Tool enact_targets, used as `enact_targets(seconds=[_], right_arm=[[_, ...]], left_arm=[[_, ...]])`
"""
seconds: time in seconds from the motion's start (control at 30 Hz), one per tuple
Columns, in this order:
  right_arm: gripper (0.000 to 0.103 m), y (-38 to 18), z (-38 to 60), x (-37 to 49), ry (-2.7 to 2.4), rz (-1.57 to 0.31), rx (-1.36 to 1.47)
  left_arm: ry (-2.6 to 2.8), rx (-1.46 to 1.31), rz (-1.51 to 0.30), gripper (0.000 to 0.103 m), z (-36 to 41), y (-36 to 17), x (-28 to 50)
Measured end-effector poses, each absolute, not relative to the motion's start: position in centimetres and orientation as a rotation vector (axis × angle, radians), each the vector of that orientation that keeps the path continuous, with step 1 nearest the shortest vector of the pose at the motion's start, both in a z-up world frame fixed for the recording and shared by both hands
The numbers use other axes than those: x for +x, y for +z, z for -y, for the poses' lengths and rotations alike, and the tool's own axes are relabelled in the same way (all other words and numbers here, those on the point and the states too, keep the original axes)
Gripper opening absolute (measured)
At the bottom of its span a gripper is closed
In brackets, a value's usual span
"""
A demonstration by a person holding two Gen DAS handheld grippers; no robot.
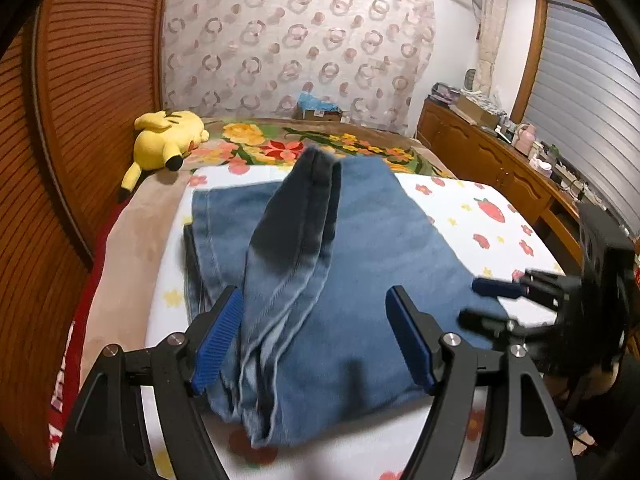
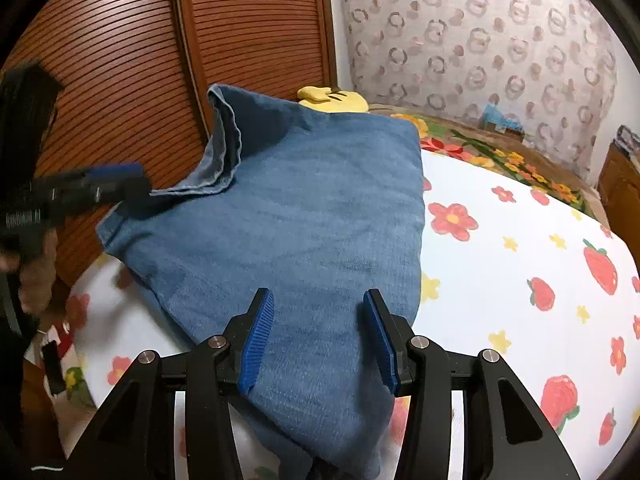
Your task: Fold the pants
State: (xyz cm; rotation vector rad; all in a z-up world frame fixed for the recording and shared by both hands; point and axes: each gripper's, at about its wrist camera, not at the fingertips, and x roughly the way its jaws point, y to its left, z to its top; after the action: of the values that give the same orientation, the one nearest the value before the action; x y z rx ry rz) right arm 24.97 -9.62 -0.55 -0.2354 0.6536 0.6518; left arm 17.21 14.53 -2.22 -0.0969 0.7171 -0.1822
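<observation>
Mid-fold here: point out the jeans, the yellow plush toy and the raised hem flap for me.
jeans (image 2: 304, 220): right wrist view, middle of the folded top layer.
yellow plush toy (image 1: 168, 136): left wrist view, its body.
raised hem flap (image 2: 224, 140): right wrist view, the upturned cuff edge.

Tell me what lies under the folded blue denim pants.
The folded blue denim pants rest on a white sheet printed with flowers and strawberries, visible all around them. What the sheet looks like directly beneath them is covered.

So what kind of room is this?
Most likely a bedroom: the blue jeans lie on a bed with a strawberry-print sheet, a yellow plush toy sits near its head, and a wooden dresser lines the wall.
</observation>
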Motion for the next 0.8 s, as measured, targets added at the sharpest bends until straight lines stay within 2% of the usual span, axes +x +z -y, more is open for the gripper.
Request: enact_targets(seconds=[0.3, 0.57, 0.67, 0.8], right_arm=[[0.048, -1.3, 9.7, 24.1, 0.628, -0.653, -0.204], [0.048, -1.9, 9.9, 23.2, 0.614, -0.633, -0.221], [0.048, -2.0, 10.1, 22.8, 0.619, -0.634, -0.217], [0.048, -2.0, 10.3, 22.7, 0.627, -0.638, -0.208]], left_arm=[[-0.182, -0.012, -0.710, 0.071, -12.4, -0.3, 20.6], [-0.089, 0.072, -0.757, 0.066, -11.7, -0.8, 24.3], [-0.055, 0.086, -0.778, 0.060, -12.2, -1.2, 25.5], [-0.040, 0.106, -0.770, 0.038, -13.0, -1.1, 25.7]])
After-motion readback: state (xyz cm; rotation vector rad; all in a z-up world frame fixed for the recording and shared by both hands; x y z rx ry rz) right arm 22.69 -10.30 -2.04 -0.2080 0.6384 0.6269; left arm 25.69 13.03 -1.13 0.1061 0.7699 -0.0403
